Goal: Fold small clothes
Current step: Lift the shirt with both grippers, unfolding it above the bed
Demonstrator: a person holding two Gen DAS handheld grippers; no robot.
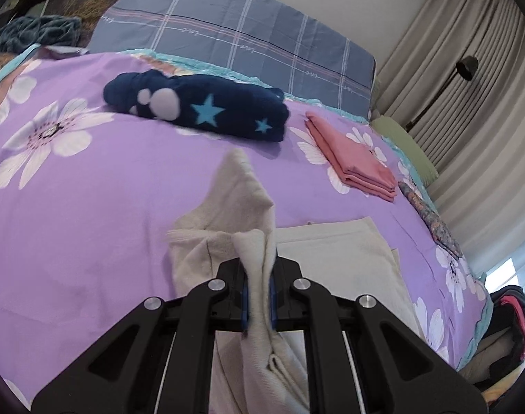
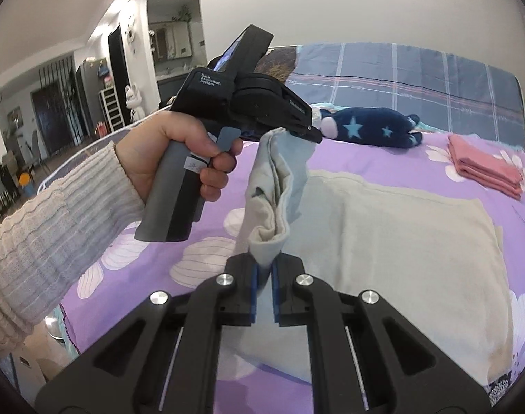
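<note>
A cream garment (image 1: 227, 207) lies partly on the purple flowered bedspread (image 1: 72, 207) and is lifted at one edge. My left gripper (image 1: 259, 296) is shut on a bunched fold of it. In the right wrist view the same garment (image 2: 400, 234) spreads flat to the right, and its raised edge hangs between both grippers. My right gripper (image 2: 265, 296) is shut on the lower end of that edge. The left gripper (image 2: 312, 131), held in a hand with a knit sleeve, pinches the upper end above the bed.
A folded navy star-print garment (image 1: 207, 110) and a folded pink cloth (image 1: 352, 158) lie further up the bed. A blue checked pillow (image 1: 234, 41) is behind them. Curtains (image 1: 469, 103) and a floor lamp (image 1: 467, 65) stand to the right. An open room (image 2: 72, 103) lies to the left.
</note>
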